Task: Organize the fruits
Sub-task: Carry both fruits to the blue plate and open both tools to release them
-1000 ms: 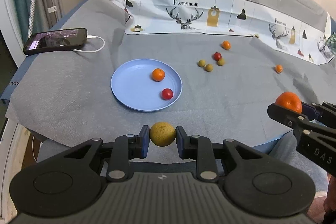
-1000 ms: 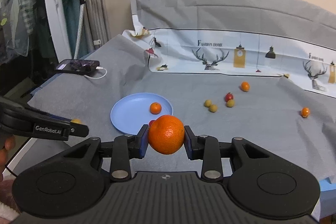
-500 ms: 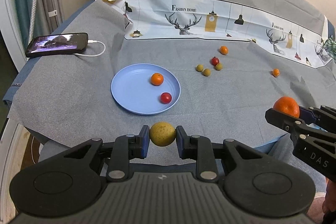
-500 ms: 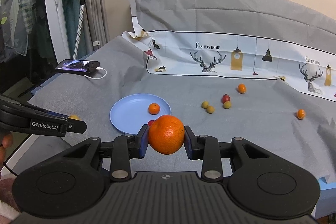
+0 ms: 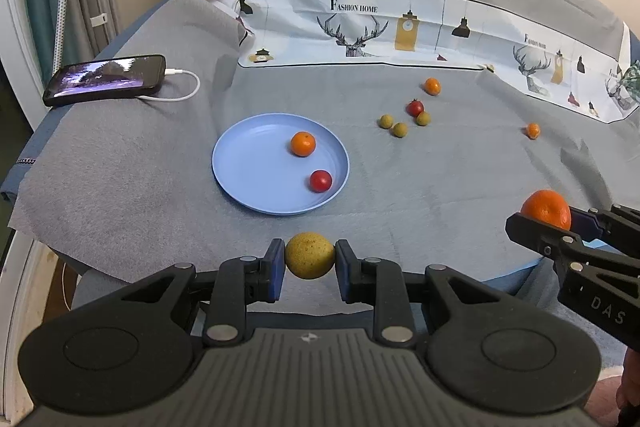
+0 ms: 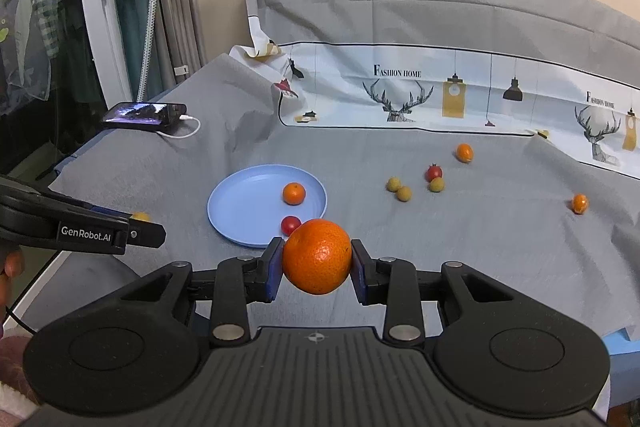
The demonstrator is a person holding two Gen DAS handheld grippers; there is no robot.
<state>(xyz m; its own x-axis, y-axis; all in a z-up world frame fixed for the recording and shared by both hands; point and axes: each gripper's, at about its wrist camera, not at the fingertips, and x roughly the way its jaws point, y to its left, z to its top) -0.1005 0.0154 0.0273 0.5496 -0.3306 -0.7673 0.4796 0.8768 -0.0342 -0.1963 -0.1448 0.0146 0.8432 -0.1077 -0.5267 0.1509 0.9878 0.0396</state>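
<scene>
L gripper (image 5: 310, 261) clamped on round speckled yellow fruit (image 5: 310, 255); R gripper (image 6: 317, 263) clamped on big orange tangerine (image 6: 317, 256), both above grey cloth (image 5: 440, 179).

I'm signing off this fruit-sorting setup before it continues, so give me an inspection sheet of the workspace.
Surface: grey cloth, wrinkled, printed band at the back.
Job's things: blue plate holds a small orange and a red fruit; six small fruits loose on the cloth.
Clutter: phone, screen lit.
Grippers: left hand-held gripper shut on a yellow-green fruit; right hand-held gripper shut on a mandarin.
Cables: white charging cable plugged into the phone.
Surroundings: curtain, beige wall.
</scene>
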